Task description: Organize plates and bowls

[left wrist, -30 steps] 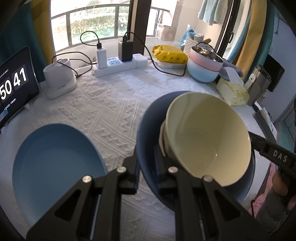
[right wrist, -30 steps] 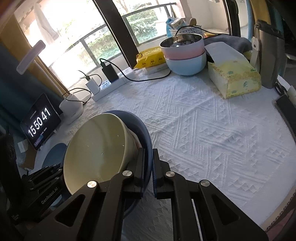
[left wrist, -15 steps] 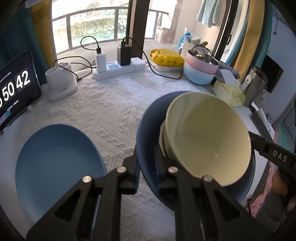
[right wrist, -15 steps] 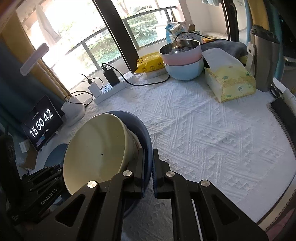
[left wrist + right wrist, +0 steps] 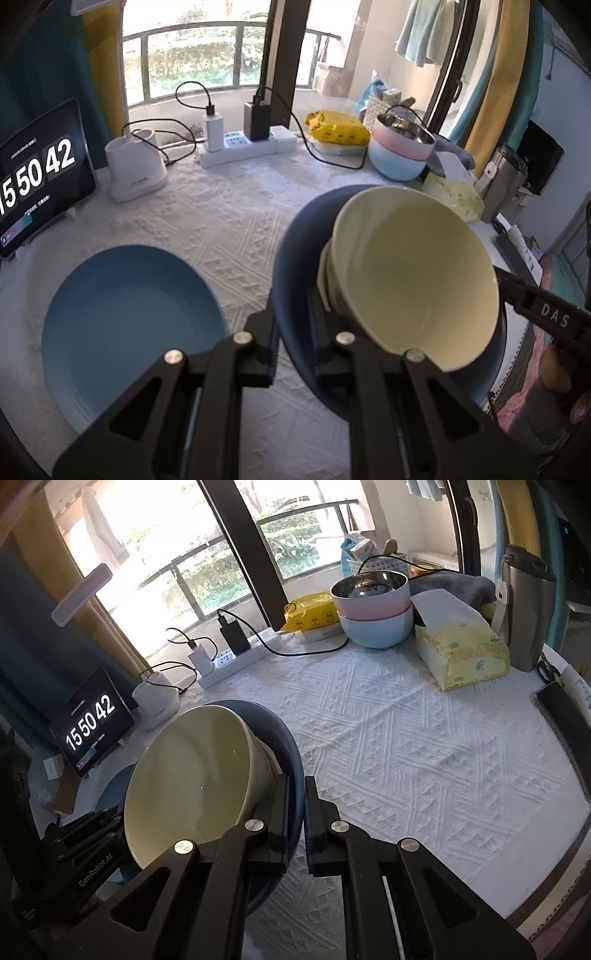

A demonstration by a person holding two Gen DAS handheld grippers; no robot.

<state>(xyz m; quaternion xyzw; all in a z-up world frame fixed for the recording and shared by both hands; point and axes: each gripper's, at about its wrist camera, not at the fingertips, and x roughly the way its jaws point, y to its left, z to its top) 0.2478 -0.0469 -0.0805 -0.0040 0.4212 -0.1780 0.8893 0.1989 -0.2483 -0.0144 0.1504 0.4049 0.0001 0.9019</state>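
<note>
Dark-blue plate, rigid and likely slick, is pinched at opposite rims by left gripper and right gripper; the cream bowl on it could slide.

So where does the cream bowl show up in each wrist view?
Left wrist: cream bowl right of centre, inside the dark blue plate, just past the fingertips.
Right wrist: cream bowl lower left, in the same plate.
Shared landmark: the clock tablet, at far left in both.
</note>
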